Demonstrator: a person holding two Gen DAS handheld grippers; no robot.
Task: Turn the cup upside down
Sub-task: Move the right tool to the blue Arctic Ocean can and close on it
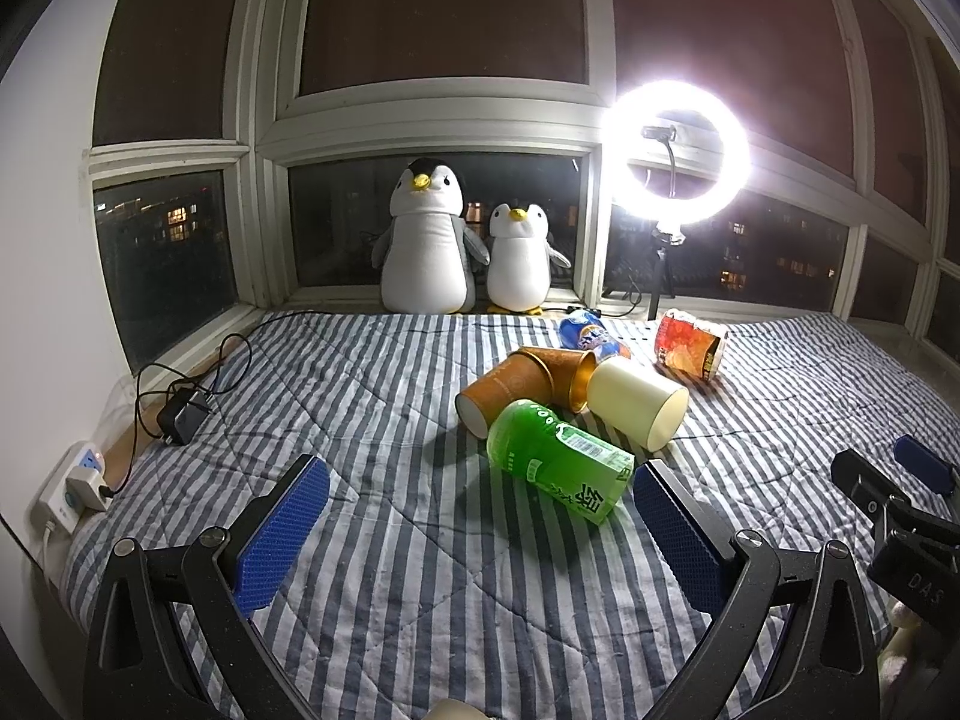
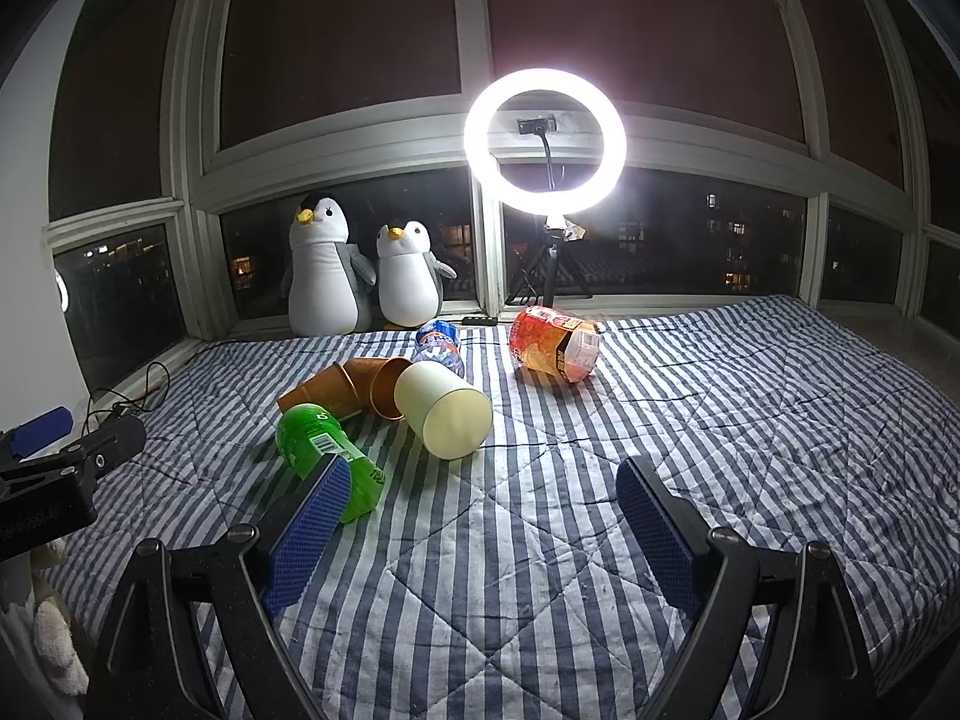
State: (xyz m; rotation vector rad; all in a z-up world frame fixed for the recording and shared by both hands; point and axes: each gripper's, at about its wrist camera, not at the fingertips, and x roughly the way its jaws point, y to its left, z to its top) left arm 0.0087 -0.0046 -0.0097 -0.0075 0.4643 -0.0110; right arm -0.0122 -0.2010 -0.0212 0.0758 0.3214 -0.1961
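I hold both tongs spread wide and empty over the striped bed (image 1: 372,396): left tongs (image 1: 480,534), right tongs (image 2: 483,531). The cups lie toppled ahead; nearest is the green cup (image 1: 558,462), beside the cream cup (image 1: 639,411). Nothing is grasped yet; next I should reach and close on one

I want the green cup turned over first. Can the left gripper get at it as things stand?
Probably yes. The left gripper is open, and the green cup lies on its side just ahead with bare striped blanket between; the cream cup sits close behind.
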